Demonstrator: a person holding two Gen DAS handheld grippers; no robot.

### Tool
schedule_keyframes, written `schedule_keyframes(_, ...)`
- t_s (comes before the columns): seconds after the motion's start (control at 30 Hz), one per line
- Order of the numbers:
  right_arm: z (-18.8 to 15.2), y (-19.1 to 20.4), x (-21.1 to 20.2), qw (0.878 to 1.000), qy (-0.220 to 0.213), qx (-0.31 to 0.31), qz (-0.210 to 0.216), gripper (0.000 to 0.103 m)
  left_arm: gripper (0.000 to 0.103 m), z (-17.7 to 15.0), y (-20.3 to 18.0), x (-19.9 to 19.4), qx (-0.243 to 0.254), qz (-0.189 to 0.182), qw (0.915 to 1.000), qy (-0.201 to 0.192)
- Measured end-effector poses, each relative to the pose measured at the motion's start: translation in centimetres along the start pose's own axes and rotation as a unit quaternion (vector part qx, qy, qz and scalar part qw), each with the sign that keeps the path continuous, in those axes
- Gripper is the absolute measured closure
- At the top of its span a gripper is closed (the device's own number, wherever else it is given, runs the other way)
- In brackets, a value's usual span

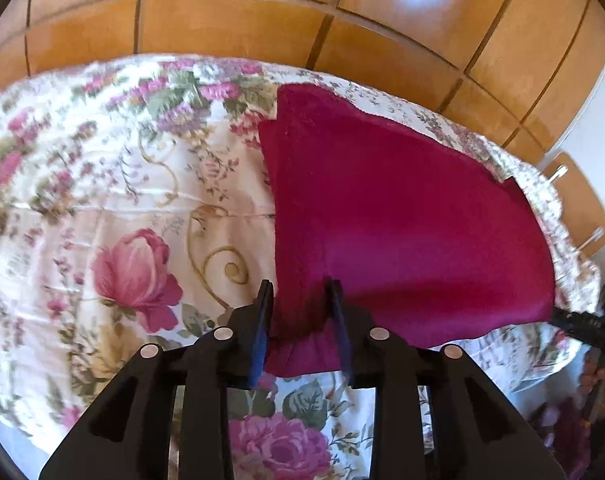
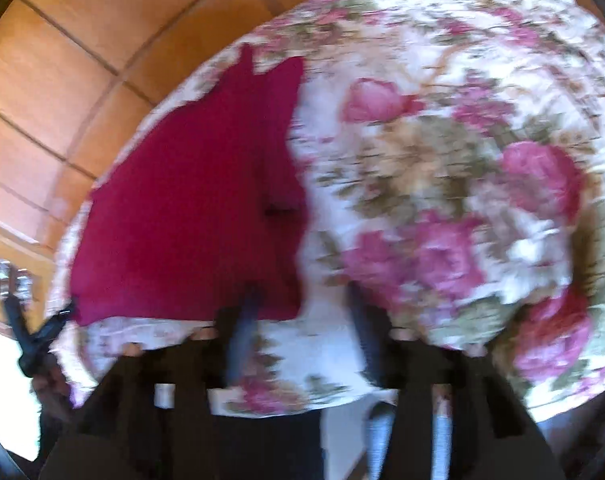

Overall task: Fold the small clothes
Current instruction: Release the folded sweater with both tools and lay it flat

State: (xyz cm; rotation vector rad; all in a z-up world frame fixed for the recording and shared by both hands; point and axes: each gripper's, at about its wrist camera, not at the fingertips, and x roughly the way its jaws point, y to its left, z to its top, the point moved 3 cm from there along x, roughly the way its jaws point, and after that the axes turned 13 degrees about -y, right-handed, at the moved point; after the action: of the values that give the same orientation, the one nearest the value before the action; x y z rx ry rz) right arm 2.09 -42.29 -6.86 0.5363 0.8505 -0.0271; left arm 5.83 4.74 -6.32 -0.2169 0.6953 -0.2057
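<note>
A dark red garment (image 1: 402,208) lies flat on the floral bedspread (image 1: 122,200), reaching the bed's far right edge. My left gripper (image 1: 299,292) stands over its near left corner. Its jaws are apart and the cloth lies loose between the blue pads, not pinched. In the blurred right wrist view the same garment (image 2: 190,220) lies at the left, its strap ends pointing away. My right gripper (image 2: 301,300) is open at its near right corner, one finger over the red cloth and the other over the bedspread (image 2: 442,160). Each gripper shows at the edge of the other's view.
Orange-brown wooden wardrobe panels (image 1: 262,20) stand close behind the bed, also seen in the right wrist view (image 2: 62,80). A small wooden cabinet (image 1: 574,204) sits beyond the bed's right edge. A person's hand (image 1: 598,376) holds the right gripper's handle.
</note>
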Motion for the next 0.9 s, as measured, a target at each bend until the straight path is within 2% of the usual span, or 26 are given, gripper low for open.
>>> schedule_keyframes(0.1, 0.9, 1.2, -1.3, 0.999, -0.019, -0.037, -0.018, 0.047, 0.065, 0.1, -0.2, -0.6, 0.017, 0.036, 0.9991, -0.013)
schedule_keyframes(0.17, 1.6, 2.3, -2.1, 0.997, -0.035, -0.063, -0.023, 0.039, 0.065, 0.2, 0.0, -1.0, 0.012, 0.043, 0.9989, -0.016)
schedule_keyframes(0.23, 2.6, 4.7, -2.8, 0.993, -0.060, -0.099, -0.018, 0.012, 0.065, 0.2, -0.1, -1.3, 0.014, 0.053, 0.9983, -0.020)
schedule_keyframes(0.3, 3.3, 7.2, -3.2, 0.986, -0.088, -0.139, -0.019, 0.003, 0.064, 0.3, -0.2, -1.7, 0.027, 0.072, 0.9967, -0.025)
schedule_keyframes(0.33, 3.6, 8.2, -3.3, 0.983, -0.099, -0.153, -0.020, 0.002, 0.052, 0.3, -0.3, -1.9, 0.033, 0.080, 0.9959, -0.027)
schedule_keyframes(0.4, 4.5, 10.9, -2.7, 0.973, -0.127, -0.189, -0.029, 0.002, 0.039, 0.3, -0.3, -2.4, 0.040, 0.095, 0.9939, -0.039)
schedule_keyframes(0.47, 5.2, 13.2, -1.1, 0.965, -0.147, -0.215, -0.033, 0.002, 0.038, 0.4, -0.1, -2.9, 0.037, 0.101, 0.9931, -0.047)
schedule_keyframes(0.5, 5.5, 13.8, -0.2, 0.964, -0.145, -0.219, -0.031, 0.002, 0.038, 0.5, 0.1, -2.9, 0.033, 0.103, 0.9932, -0.044)
schedule_keyframes(0.63, 6.8, 15.3, 4.7, 0.975, -0.130, -0.183, -0.006, 0.002, 0.037, 0.5, 0.7, -3.1, 0.019, 0.116, 0.9922, -0.040)
schedule_keyframes(0.7, 7.5, 15.3, 6.7, 0.976, -0.133, -0.170, -0.023, 0.002, 0.026, 0.5, 0.8, -3.3, 0.027, 0.130, 0.9901, -0.045)
schedule_keyframes(0.77, 8.2, 14.7, 9.0, 0.977, -0.135, -0.162, -0.042, 0.002, 0.024, 0.6, 0.9, -3.7, 0.030, 0.138, 0.9886, -0.052)
schedule_keyframes(0.83, 8.1, 13.6, 11.1, 0.981, -0.114, -0.147, -0.059, 0.002, 0.017, 0.6, 1.0, -3.8, 0.032, 0.144, 0.9878, -0.050)
schedule_keyframes(0.9, 7.4, 12.0, 12.2, 0.984, -0.104, -0.131, -0.056, 0.002, 0.016, 0.6, 1.1, -3.8, 0.035, 0.151, 0.9865, -0.052)
